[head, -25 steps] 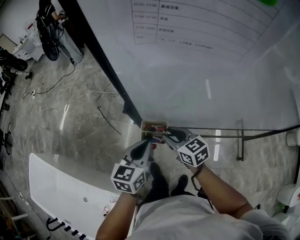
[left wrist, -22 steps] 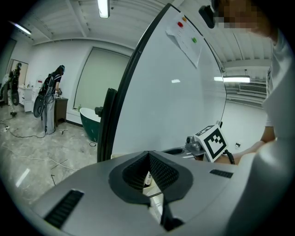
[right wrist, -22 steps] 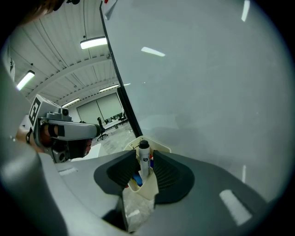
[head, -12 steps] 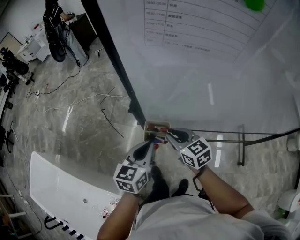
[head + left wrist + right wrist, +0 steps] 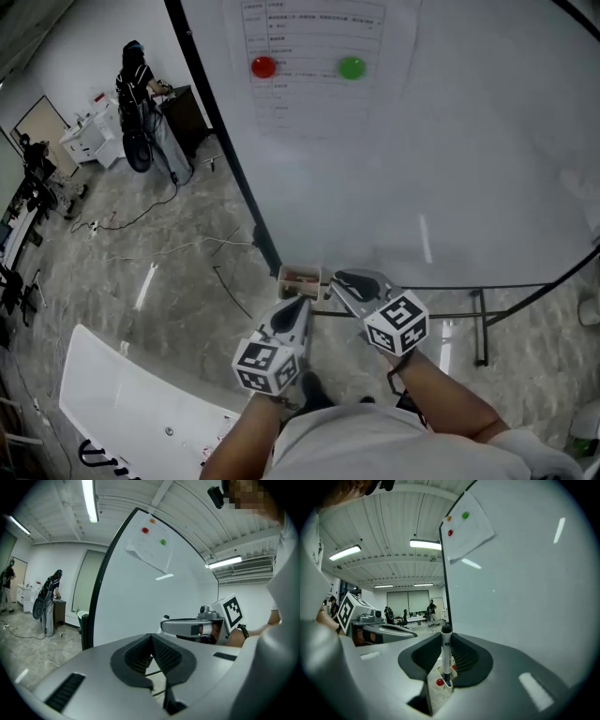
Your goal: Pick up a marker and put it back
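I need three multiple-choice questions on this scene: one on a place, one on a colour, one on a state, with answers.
1. Where is the marker? A) between the right claw's jaws B) on the floor C) on a desk
2. Which magnet colour is on the paper sheet? A) blue B) green C) purple
3. How is the left claw? A) holding a cup B) wide open C) shut, empty
Answers: 1 A, the right gripper view shows it gripped between the pads; 2 B, a green magnet sits beside a red magnet; 3 C, its jaws meet with nothing between.
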A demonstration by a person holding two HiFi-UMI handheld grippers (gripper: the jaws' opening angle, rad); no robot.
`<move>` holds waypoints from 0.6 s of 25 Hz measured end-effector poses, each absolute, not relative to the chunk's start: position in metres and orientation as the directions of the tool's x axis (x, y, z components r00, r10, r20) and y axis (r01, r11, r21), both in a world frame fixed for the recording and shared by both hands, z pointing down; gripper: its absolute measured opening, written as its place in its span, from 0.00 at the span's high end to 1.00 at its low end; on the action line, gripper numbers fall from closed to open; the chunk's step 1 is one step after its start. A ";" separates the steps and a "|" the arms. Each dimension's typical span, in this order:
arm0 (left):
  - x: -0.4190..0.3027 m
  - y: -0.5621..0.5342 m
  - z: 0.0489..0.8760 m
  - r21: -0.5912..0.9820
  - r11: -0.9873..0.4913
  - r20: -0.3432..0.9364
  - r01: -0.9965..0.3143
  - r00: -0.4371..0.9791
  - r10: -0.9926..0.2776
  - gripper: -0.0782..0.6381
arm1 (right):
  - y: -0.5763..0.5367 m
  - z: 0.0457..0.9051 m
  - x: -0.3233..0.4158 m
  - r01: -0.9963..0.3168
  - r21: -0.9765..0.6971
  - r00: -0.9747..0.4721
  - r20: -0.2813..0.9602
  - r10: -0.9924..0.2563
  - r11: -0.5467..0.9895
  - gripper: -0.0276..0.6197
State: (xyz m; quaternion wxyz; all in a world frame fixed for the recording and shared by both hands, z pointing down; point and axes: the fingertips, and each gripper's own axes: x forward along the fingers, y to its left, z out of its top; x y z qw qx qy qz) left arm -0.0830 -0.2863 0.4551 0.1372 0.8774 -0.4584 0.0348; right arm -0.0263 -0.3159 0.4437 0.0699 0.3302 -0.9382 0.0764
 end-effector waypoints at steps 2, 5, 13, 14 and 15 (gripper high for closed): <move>-0.075 -0.275 0.441 0.192 -0.539 0.162 -0.820 0.568 -0.807 0.88 | -0.301 0.421 -0.018 -0.624 -0.071 -0.779 0.140 -0.611 0.779 0.85; -0.066 -0.260 0.427 0.169 -0.534 0.136 -0.828 0.557 -0.820 0.88 | -0.283 0.397 -0.006 -0.613 -0.044 -0.789 0.095 -0.607 0.789 0.85; -0.051 -0.235 0.407 0.114 -0.543 0.102 -0.832 0.554 -0.826 0.89 | -0.254 0.376 0.008 -0.606 -0.039 -0.795 0.045 -0.604 0.795 0.85; -0.050 -0.234 0.406 0.116 -0.544 0.098 -0.831 0.555 -0.826 0.88 | -0.252 0.376 0.008 -0.605 -0.039 -0.796 0.045 -0.603 0.795 0.85; -0.049 -0.233 0.405 0.117 -0.545 0.098 -0.830 0.556 -0.826 0.88 | -0.251 0.375 0.008 -0.605 -0.038 -0.796 0.044 -0.603 0.795 0.85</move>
